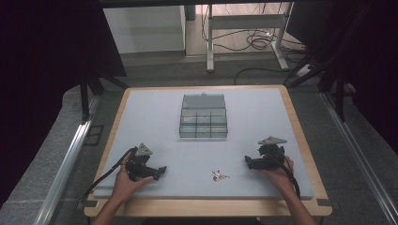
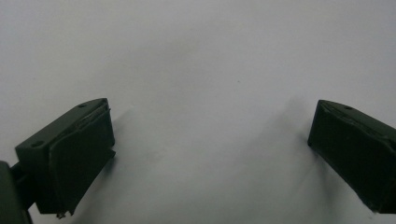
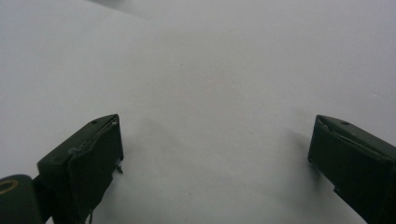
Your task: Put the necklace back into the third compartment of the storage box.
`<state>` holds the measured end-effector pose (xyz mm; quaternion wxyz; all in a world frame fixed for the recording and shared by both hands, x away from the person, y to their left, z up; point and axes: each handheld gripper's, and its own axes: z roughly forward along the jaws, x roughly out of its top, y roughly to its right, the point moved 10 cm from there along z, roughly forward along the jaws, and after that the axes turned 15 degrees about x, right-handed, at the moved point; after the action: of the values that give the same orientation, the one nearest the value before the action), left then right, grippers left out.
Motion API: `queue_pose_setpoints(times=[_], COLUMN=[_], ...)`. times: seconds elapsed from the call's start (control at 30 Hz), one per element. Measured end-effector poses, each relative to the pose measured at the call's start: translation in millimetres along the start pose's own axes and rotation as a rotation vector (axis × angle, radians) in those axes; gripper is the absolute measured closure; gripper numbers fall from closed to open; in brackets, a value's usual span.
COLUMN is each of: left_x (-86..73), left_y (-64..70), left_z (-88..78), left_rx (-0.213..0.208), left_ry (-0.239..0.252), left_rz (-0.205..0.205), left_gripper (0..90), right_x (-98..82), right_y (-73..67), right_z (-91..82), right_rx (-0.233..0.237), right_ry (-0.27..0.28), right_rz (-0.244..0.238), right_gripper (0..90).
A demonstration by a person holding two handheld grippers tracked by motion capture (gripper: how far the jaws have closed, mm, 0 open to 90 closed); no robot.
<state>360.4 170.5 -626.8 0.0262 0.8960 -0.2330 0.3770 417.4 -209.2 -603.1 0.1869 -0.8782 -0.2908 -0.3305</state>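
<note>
A clear plastic compartment box (image 1: pixel 203 116) with its lid raised sits at the middle back of the grey mat (image 1: pixel 244 101). A small pile of brass-coloured little parts (image 1: pixel 218 176) lies near the mat's front edge, between the two hands. My left gripper (image 1: pixel 159 172) rests low on the mat at the front left, pointing right; its jaws stand wide apart over bare mat (image 2: pixel 210 121), open. My right gripper (image 1: pixel 249 161) rests at the front right, pointing left, also open with nothing between its fingers (image 3: pixel 86 163). Both sit apart from the parts.
The mat covers a wooden table (image 1: pixel 300 136) with its edge showing all round. Black cables trail from each gripper toward the front. Metal rails (image 1: pixel 65 159) run along both sides, and a desk frame with floor cables (image 1: pixel 253 40) stands beyond the table.
</note>
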Motion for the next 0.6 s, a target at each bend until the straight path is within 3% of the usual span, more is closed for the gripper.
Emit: queue_pose_setpoints(times=[0.13, 0.33, 0.5, 0.6], left_x=[0.0, -0.1, -0.1, -0.1], left_y=[-0.1, -0.1, -0.1, -0.1], left_z=[0.0, -0.2, -0.2, -0.2], left_rx=[-0.001, -0.001, -0.001, -0.001], left_ry=[0.0, -0.001, -0.001, -0.001], left_rz=[0.0, 0.002, 0.001, 0.001], left_gripper=[0.2, 0.2, 0.2, 0.2], right_x=[-1.7, 3.4, 3.5, 6.2], right_y=[-5.9, -16.2, -26.2, -27.8], right_z=[-6.9, -18.0, -25.5, -27.6], right_rx=[0.036, 0.082, 0.07, 0.072], right_ry=[0.002, 0.045, 0.053, 0.071], right_rz=[0.011, 0.022, -0.036, -0.033], right_gripper=[11.9, 12.7, 13.6, 15.3])
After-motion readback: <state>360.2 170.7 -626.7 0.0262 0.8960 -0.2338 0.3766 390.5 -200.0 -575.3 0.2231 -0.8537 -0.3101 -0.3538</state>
